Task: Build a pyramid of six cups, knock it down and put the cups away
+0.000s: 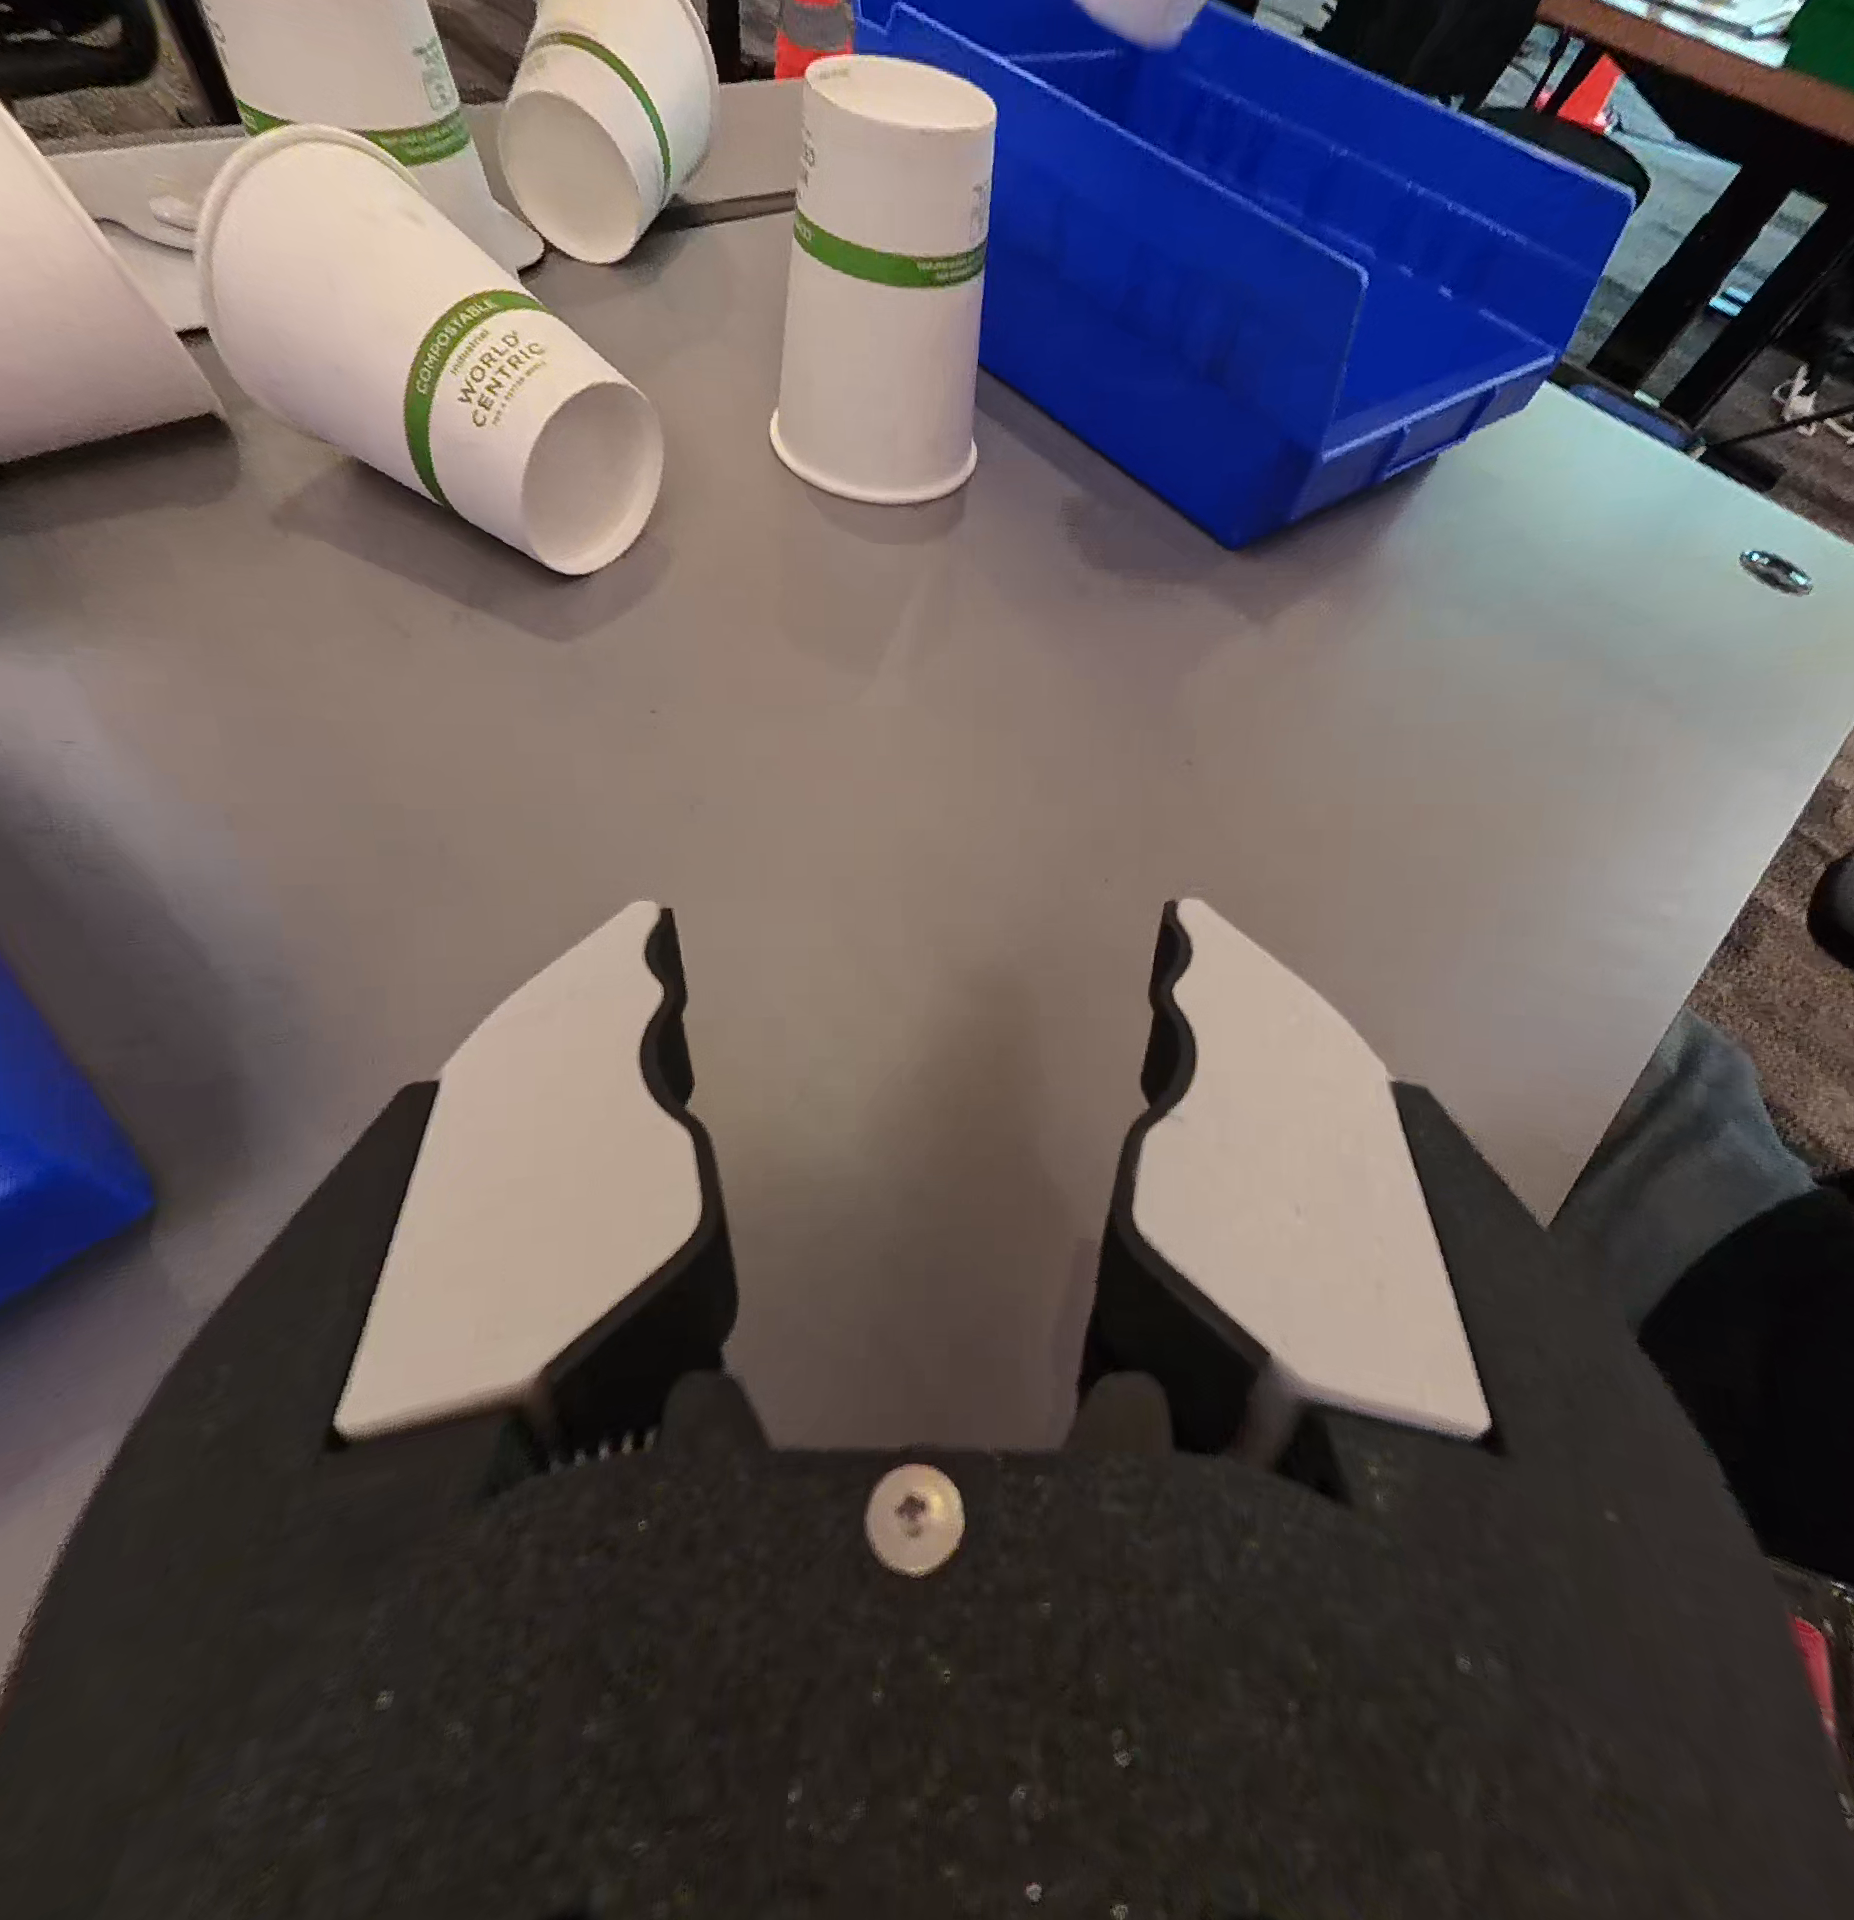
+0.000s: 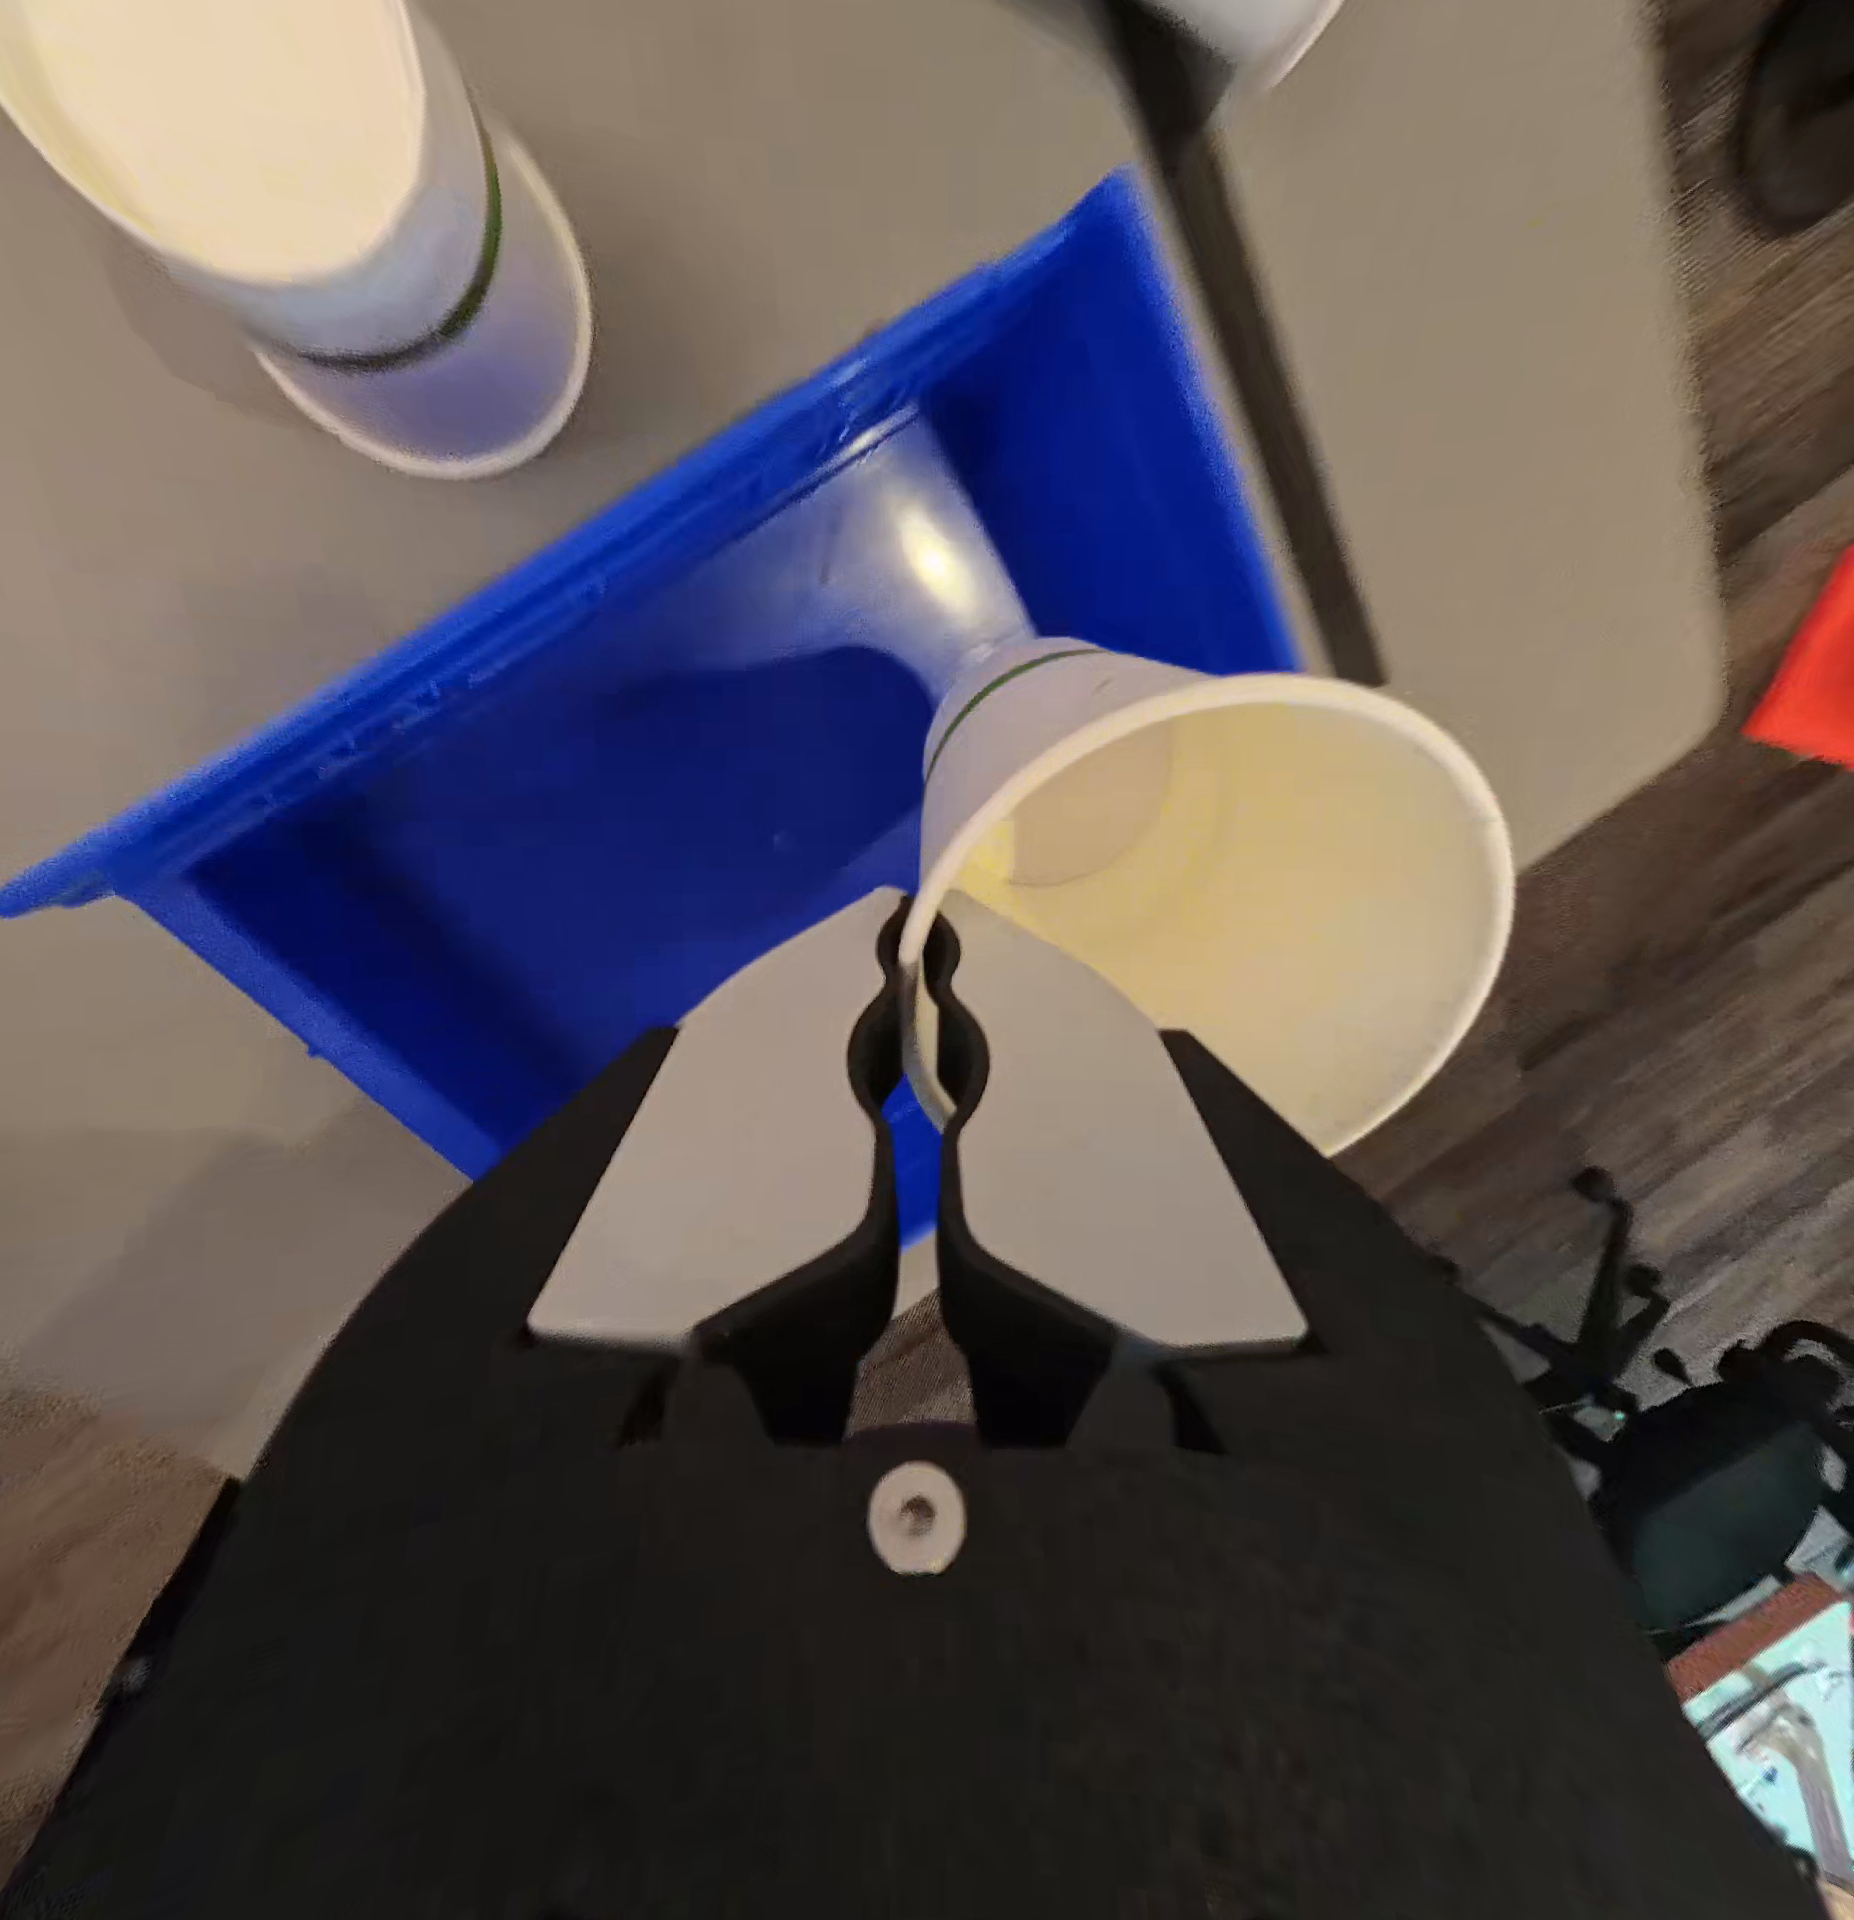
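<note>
My right gripper (image 2: 918, 940) is shut on the rim of a white paper cup (image 2: 1214, 883) with a green band, held mouth toward the camera above the blue bin (image 2: 549, 831). My left gripper (image 1: 918, 935) is open and empty, low over the grey table (image 1: 902, 727). In the left wrist view one cup (image 1: 881, 281) stands upside down beside the blue bin (image 1: 1266, 312). Another cup (image 1: 424, 343) lies on its side to the left, a third (image 1: 601, 125) lies behind it, and more cups show at the far left. The upside-down cup also shows in the right wrist view (image 2: 383, 270).
A second blue object (image 1: 29, 1143) sits at the left edge of the left wrist view. The table's right edge (image 1: 1733, 883) drops to a carpeted floor. A person's leg (image 1: 1712, 1143) is beside that edge. Office chairs (image 2: 1681, 1434) stand on the floor.
</note>
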`<action>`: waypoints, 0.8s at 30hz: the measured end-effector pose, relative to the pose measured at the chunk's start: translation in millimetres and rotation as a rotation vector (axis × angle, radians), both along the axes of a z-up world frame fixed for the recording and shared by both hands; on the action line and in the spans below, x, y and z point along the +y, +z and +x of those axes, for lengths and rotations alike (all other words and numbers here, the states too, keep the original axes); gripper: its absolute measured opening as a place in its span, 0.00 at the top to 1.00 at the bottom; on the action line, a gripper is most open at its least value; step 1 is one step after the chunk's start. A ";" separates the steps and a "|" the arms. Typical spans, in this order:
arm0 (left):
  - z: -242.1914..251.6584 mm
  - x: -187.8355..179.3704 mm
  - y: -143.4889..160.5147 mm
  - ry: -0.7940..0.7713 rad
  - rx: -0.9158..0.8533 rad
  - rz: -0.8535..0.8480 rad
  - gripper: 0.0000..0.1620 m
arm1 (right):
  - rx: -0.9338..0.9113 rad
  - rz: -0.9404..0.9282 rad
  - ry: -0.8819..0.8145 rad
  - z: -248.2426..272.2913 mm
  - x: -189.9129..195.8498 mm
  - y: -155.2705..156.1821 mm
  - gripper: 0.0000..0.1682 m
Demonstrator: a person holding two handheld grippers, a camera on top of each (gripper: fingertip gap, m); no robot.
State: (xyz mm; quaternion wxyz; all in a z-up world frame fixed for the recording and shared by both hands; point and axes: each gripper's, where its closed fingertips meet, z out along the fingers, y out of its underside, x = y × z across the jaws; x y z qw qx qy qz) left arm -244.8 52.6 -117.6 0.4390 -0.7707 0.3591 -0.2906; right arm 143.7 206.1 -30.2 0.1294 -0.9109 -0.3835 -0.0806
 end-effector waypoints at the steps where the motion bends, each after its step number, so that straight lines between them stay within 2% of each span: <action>1: -0.6 0.3 0.2 0.003 0.003 0.008 0.48 | -0.007 -0.046 -0.001 0.8 -0.7 -15.9 1.00; 3: -0.6 -0.5 1.3 -0.003 0.004 0.013 0.48 | -0.021 -0.112 -0.002 1.7 -1.7 -41.7 1.00; 6: -2.2 0.8 3.1 -0.002 0.002 0.016 0.48 | -0.024 -0.168 0.010 -1.9 -4.6 -62.6 1.00; 19: 0.4 -1.5 -8.5 -0.036 0.023 -0.033 0.47 | -0.016 -0.259 0.017 -3.3 -19.2 -89.8 1.00; 20: 0.6 -1.7 -8.6 -0.038 0.021 -0.035 0.47 | -0.015 -0.253 0.017 -2.5 -19.7 -91.0 0.99; 23: 0.6 -1.6 -9.0 -0.038 0.015 -0.042 0.47 | 0.014 -0.238 0.003 -3.9 -22.4 -91.9 0.86; 24: 0.7 -2.0 -8.9 -0.039 0.011 -0.047 0.47 | 0.026 -0.228 0.000 -5.0 -24.0 -88.8 0.84</action>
